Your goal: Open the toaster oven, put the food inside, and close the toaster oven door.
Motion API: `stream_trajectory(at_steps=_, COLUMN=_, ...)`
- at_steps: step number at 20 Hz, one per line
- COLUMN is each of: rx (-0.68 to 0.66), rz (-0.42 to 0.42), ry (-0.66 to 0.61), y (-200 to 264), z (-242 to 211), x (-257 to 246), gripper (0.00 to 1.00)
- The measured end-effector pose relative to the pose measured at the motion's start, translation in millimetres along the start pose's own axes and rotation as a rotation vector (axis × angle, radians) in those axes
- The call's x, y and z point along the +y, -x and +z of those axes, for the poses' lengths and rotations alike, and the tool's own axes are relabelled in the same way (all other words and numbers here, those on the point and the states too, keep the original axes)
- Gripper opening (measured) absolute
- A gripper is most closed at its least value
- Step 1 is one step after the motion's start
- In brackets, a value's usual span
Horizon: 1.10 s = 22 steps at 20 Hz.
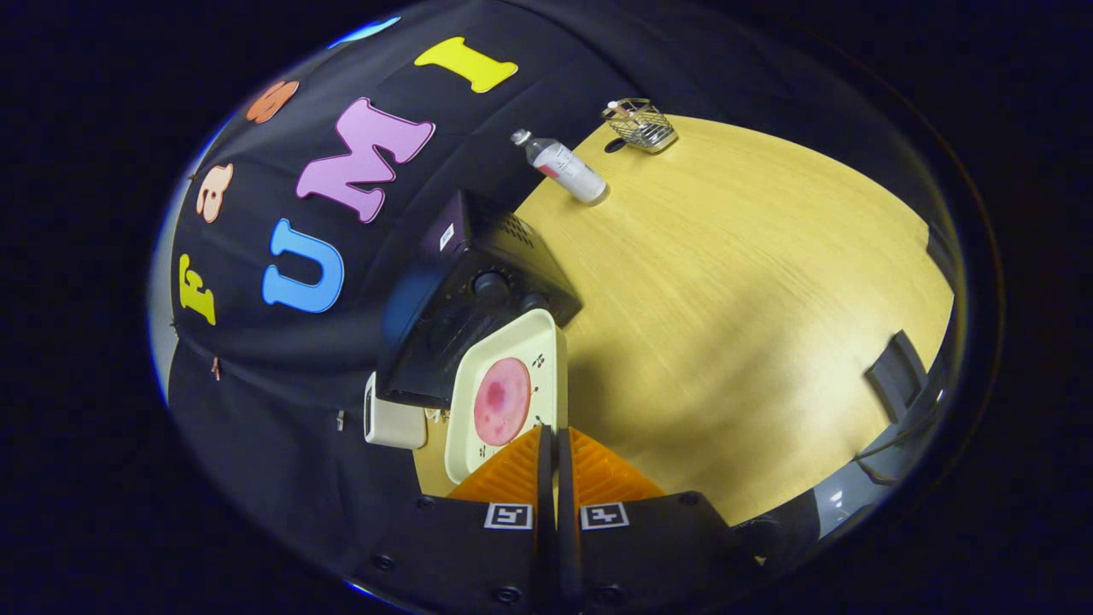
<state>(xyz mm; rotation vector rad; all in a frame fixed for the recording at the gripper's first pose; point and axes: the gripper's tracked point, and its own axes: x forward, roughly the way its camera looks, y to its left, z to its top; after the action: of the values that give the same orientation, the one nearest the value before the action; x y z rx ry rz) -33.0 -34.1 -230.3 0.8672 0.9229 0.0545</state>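
- While the gripper holds its two fingers pressed nearly together, they appear clamped on the near rim of a cream tray, with only a thin slit between them where the rim seems to sit.
- On that tray lies the food, a flat round pink slice, just ahead of the fingertips.
- Beyond the tray stands the toaster oven, dark, with a round knob on its front panel; the whole view is tilted, so the oven leans across it.
- The far end of the tray overlaps the oven's front. I cannot tell whether it is already inside the cavity or only held in front of it.
- I also cannot make out the door clearly. A dark panel below the knob may be the lowered door, but that is a guess.
- My reading of progress: the opening step looks done, or close to done, and the loading step is in hand, with the tray lifted and brought up to the oven.
- Left to do, as far as I can judge: seat the tray fully inside, let go, draw the fingers clear, then swing the door shut.
- Elsewhere on the wooden table, well apart from the work, lie a plastic bottle and a wire basket; a small pale box sits just beside the oven.
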Motion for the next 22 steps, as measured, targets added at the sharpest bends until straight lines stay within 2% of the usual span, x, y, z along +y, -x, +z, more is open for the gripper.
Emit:
stream_trajectory(at_steps=6, rx=-0.026, rz=0.049, ry=-0.027, y=-52, z=-21, x=46, gripper=0.06)
stream_trajectory(at_steps=16, rx=-0.12, rz=0.044, ry=-0.13, y=-156, z=-9, x=74, gripper=0.06)
stream_trajectory(at_steps=22, rx=-0.192, rz=0.068, ry=-0.22, y=-200, z=11, x=93, gripper=0.06)
